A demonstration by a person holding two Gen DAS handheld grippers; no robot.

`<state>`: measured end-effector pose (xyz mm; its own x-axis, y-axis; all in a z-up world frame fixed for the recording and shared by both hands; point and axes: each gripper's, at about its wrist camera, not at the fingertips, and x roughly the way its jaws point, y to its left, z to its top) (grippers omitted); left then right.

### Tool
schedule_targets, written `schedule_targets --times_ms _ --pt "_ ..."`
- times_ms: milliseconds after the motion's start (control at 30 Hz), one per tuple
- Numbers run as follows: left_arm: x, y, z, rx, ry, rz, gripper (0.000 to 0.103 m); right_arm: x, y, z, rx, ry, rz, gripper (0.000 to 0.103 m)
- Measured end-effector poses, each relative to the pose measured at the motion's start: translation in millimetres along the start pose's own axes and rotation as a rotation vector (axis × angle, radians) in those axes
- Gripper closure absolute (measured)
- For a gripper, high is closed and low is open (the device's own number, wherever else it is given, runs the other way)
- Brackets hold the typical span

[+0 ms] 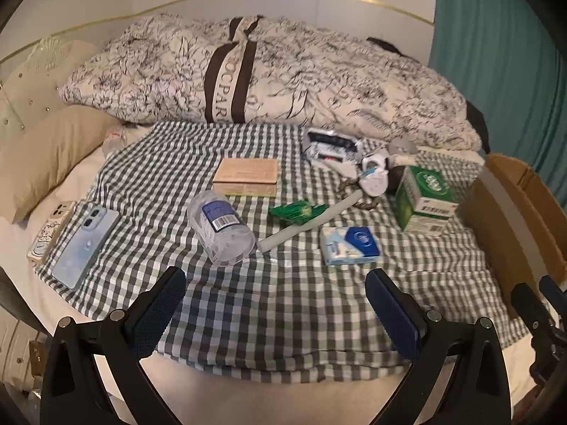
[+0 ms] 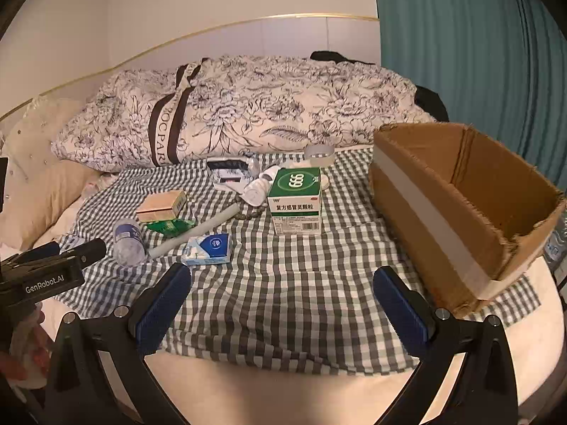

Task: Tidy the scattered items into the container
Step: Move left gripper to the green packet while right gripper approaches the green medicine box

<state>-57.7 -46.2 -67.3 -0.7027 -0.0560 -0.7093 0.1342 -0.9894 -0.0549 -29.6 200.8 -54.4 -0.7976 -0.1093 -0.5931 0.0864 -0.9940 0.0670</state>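
Two phones are seen at the left edge of the green and white checked cloth (image 1: 283, 318): one pale blue phone (image 1: 85, 242) and one cream phone with a drawing on its case (image 1: 49, 230); one clear round plastic tub with a blue label and barcode (image 1: 219, 228), one flat tan wooden box (image 1: 246, 176), one small green packet (image 1: 296, 209), one long white stick (image 1: 312, 221), one blue and white tissue pack (image 1: 349, 246), one green and white medicine box marked "666" (image 2: 296, 200) and one roll of clear tape (image 2: 320, 154) are counted on the cloth; one open brown cardboard box (image 2: 460, 205) is set at the right side; the left gripper (image 1: 274, 295) is held wide apart with nothing in it, and the tub lies just ahead of its left finger; the right gripper (image 2: 281, 295) is also spread apart and empty, with the cardboard box just ahead to its right; "GenRobot.AI" is read on the other gripper's body; "OCPAR" is read on the brown band of the flowered bedding (image 2: 248, 113).
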Motion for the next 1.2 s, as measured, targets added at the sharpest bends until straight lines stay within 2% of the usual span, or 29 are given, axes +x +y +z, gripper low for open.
schedule_targets --times_ms 267,467,867,1200 --pt "49 -7 3 0.015 0.013 -0.008 0.000 48 -4 7 0.012 0.006 0.022 0.000" --pt "95 -14 17 0.018 0.048 -0.006 0.000 93 -6 17 0.045 0.054 0.052 0.000" --pt "149 -26 39 0.045 0.086 -0.032 0.000 172 -14 61 0.073 0.071 -0.005 0.000" --pt "173 -30 49 0.048 0.100 -0.027 0.000 222 -17 62 0.076 0.141 -0.076 0.002"
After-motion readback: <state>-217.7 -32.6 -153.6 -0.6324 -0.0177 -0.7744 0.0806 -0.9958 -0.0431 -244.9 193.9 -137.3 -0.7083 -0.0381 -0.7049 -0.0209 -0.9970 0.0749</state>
